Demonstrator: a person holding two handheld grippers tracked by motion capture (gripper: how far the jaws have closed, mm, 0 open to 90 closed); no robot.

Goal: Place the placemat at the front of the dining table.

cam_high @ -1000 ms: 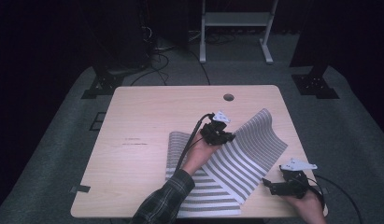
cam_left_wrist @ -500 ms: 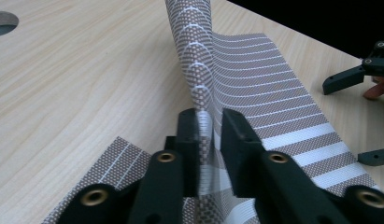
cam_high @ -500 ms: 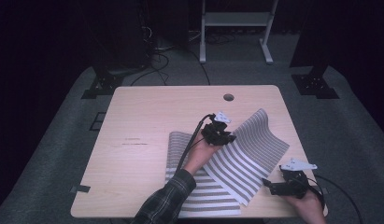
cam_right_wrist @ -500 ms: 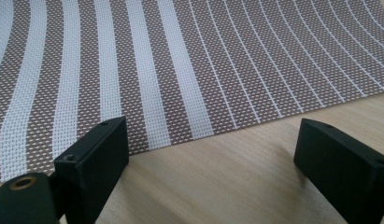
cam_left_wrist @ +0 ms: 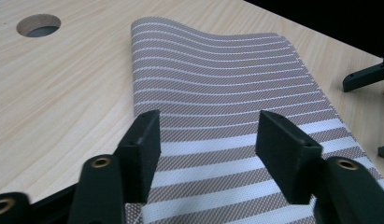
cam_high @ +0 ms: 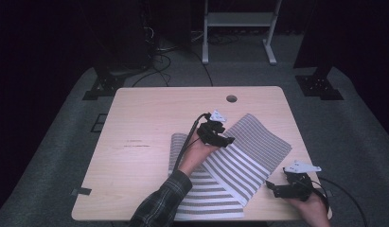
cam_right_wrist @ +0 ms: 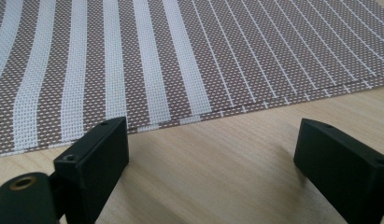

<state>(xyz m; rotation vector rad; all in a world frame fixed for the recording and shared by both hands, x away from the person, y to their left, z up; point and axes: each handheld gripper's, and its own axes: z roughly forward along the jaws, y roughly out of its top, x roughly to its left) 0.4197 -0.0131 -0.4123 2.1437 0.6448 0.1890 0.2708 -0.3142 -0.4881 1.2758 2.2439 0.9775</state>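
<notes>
Hovering wide open at five o'clock, right gripper (cam_high: 272, 188), just off the brown-and-white striped woven mesh placemat (cam_high: 249, 153) edge. Beyond, left gripper (cam_high: 227, 140) jaws just opening over folded mat, gripping nothing, on pale wooden table (cam_high: 145, 118).

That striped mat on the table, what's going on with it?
A person is working on a brown woven placemat with white stripes on a light wooden table, a black two-jaw gripper in each hand. The mat lies folded over itself. The left gripper hovers above the folded flap; its jaws have just been opening, nothing pinched between them. The right gripper sits open on the bare wood just short of the mat's near edge, not touching it.
</notes>
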